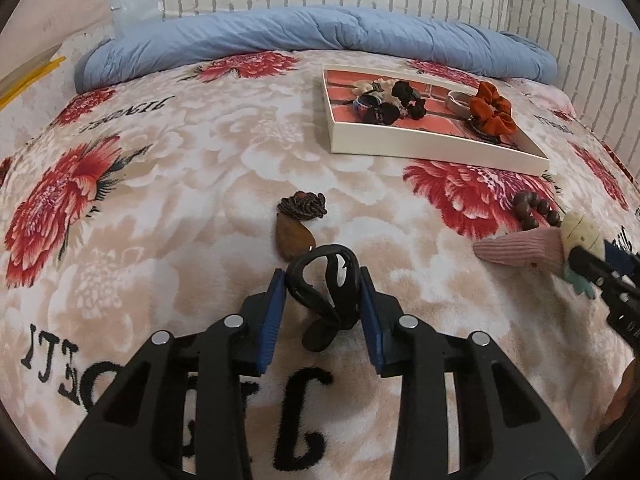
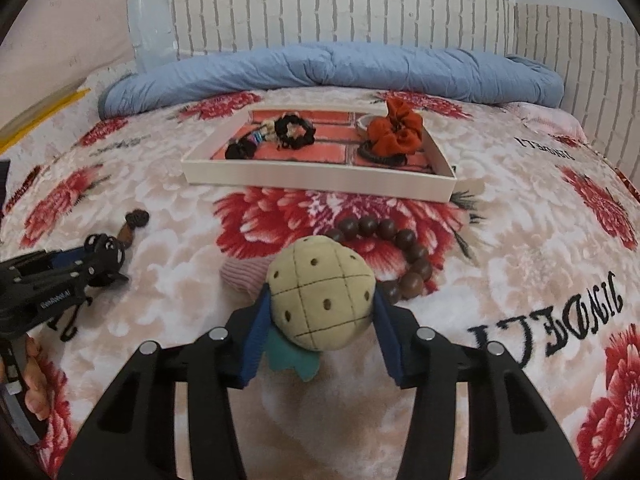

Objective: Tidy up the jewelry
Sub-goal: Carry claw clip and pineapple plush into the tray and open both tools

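**Both grips loaded, carrying to tray**

I'm clamping my left gripper (image 1: pixel 323 286) on the black plastic claw hair clip (image 1: pixel 325 280) and my right gripper (image 2: pixel 322 316) on the tan stitched plush ball with teal felt leaves (image 2: pixel 320 294). I'm keeping both squeezes firm, lifting clear of the brown wooden bead bracelet (image 2: pixel 400 256), then heading for the shallow white cardboard tray with brick-print floor (image 2: pixel 316 182) beyond, aiming at bare floor between the scrunchies.

A bed (image 2: pixel 520 208) under a floral blanket carries a white tray (image 2: pixel 320 184), a brown bead bracelet (image 2: pixel 404 252), a pink knit piece (image 1: pixel 516 250), a brown pendant (image 1: pixel 294 236) and a rolled blue quilt (image 1: pixel 280 38) at the back.
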Motion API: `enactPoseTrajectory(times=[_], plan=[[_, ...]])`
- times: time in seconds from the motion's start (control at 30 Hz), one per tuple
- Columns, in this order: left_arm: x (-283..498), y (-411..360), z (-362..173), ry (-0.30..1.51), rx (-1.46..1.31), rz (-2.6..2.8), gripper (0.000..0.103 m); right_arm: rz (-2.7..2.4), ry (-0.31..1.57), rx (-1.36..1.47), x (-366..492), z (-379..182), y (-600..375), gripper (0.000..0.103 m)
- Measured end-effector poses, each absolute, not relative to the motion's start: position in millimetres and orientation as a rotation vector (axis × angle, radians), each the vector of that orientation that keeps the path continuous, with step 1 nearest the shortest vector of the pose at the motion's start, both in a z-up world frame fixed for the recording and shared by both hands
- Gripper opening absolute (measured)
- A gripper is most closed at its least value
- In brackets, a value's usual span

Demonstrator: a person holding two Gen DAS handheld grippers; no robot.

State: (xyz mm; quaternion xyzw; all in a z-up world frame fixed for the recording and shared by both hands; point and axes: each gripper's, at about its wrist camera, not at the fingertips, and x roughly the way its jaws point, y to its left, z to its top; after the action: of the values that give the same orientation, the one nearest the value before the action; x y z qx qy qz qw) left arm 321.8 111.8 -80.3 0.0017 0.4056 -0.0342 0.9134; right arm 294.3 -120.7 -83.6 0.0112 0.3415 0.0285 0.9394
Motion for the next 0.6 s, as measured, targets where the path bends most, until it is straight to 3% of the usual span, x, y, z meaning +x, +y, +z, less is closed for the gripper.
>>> enactPoseTrajectory(times=[0.6], plan=[[369, 88, 9, 0.682, -0.059, -0.08, 0.034, 0.096, 0.483, 0.071, 359, 9, -174, 0.048]])
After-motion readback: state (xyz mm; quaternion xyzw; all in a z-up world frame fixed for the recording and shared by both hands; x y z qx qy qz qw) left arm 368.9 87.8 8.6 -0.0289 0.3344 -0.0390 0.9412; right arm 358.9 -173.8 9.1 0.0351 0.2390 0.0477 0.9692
